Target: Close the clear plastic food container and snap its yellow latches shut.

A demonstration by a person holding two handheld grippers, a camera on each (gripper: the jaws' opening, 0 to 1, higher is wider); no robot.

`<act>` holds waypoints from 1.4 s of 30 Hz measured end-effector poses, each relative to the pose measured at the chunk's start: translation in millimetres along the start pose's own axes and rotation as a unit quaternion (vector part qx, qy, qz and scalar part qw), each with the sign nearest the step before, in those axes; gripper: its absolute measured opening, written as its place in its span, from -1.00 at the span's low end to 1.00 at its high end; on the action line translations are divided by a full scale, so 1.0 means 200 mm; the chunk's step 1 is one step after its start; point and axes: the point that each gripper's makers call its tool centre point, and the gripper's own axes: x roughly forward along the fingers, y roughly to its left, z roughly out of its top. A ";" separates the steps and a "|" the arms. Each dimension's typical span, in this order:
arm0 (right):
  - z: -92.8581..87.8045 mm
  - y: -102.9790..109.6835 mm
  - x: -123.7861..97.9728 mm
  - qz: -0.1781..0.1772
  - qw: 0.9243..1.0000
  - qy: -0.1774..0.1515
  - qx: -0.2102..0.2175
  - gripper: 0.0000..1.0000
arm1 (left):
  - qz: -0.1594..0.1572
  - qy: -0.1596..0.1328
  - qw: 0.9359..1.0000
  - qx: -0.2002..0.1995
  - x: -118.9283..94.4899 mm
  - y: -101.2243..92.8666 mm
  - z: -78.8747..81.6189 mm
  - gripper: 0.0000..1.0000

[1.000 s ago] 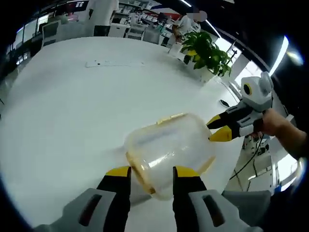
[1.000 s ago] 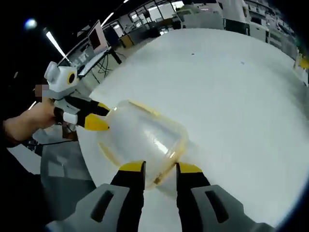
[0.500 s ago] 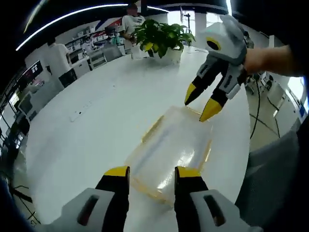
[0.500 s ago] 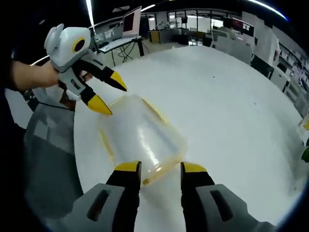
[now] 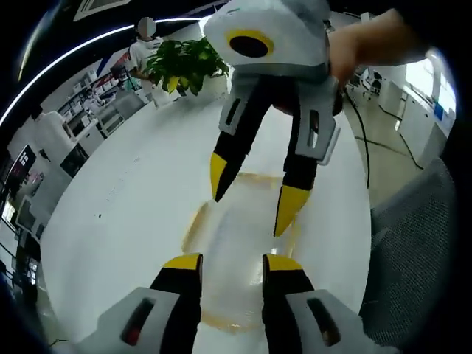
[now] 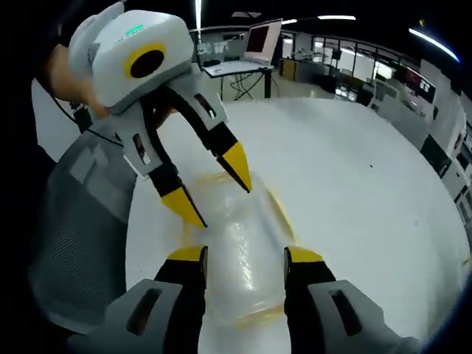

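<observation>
The clear plastic container [image 5: 237,234] with its yellow rim lies on the white table [image 5: 125,199], its lid on top. My left gripper [image 5: 232,264] is open at the container's near end, one jaw on each side. My right gripper [image 5: 254,193] faces it from above, open, tips down over the far end. In the right gripper view the container [image 6: 243,232] runs between my right gripper's [image 6: 245,257] open jaws. There my left gripper [image 6: 212,184] points down at the far end, open. Whether the yellow latches are shut cannot be told.
A potted plant [image 5: 184,63] stands at the far table edge. A grey mesh chair [image 5: 420,251] sits close beside the table, also seen as the chair [image 6: 81,221]. A monitor [image 6: 265,40] stands on a desk behind. A hand [image 5: 376,44] holds the right gripper.
Both grippers have closed in over the container and now face each other tip to tip above it. Both views have swung steeply downwards. The container has stayed on the table.
</observation>
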 end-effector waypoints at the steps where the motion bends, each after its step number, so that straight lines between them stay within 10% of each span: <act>1: 0.00 -0.01 0.01 -0.003 1.000 0.004 -0.007 -0.15 | -0.001 0.000 1.000 0.001 0.00 -0.01 0.00 -0.48; 29: 0.02 -0.11 0.07 0.059 0.989 0.102 -0.090 -0.18 | -0.026 0.046 0.989 0.139 0.07 -0.27 -0.01 -0.50; 42: 0.02 -0.14 0.13 0.115 0.974 0.167 -0.098 -0.18 | -0.008 0.066 0.983 0.172 0.11 -0.25 -0.02 -0.47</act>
